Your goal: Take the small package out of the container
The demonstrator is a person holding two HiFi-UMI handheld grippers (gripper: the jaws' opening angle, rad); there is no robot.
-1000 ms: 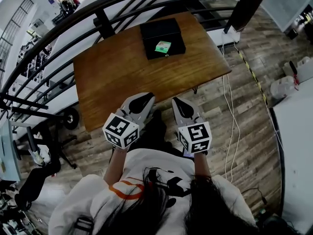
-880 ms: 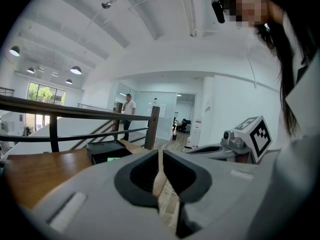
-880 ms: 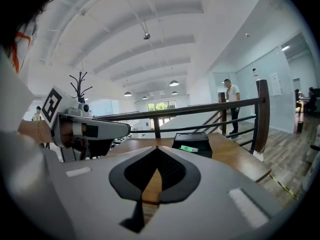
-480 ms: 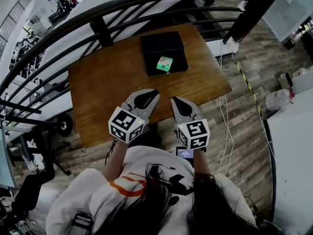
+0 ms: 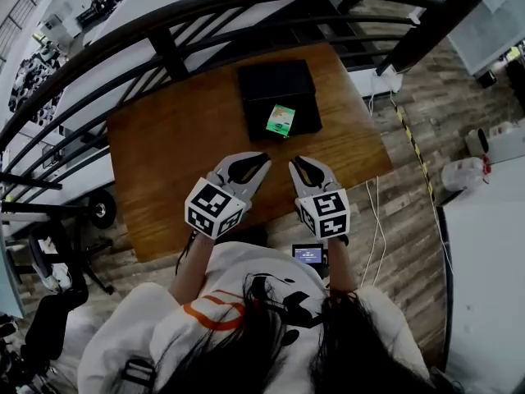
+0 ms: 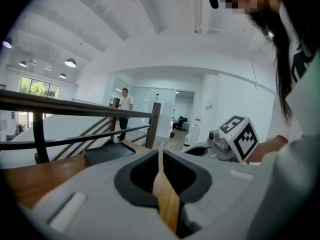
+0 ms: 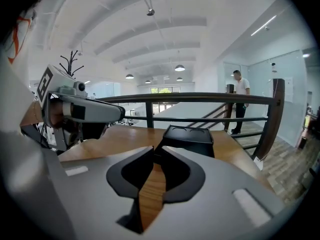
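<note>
At the far middle of the table [image 5: 180, 154], close to the railing [image 5: 164, 25], a low black container [image 5: 275, 84]. On its near right part, a small green package [image 5: 280, 120], lying flat; from above, no telling whether sunk inside or resting on a lid. Not yet taken out, touched by neither claw. Over the near part of the table, both claws side by side, well apart from the container and pointing toward it. Left claw [image 5: 261, 158]: tips pressed together, empty. Right claw [image 5: 294, 162]: just been opening, tips a crack apart, nothing between them, container straight ahead.
</note>
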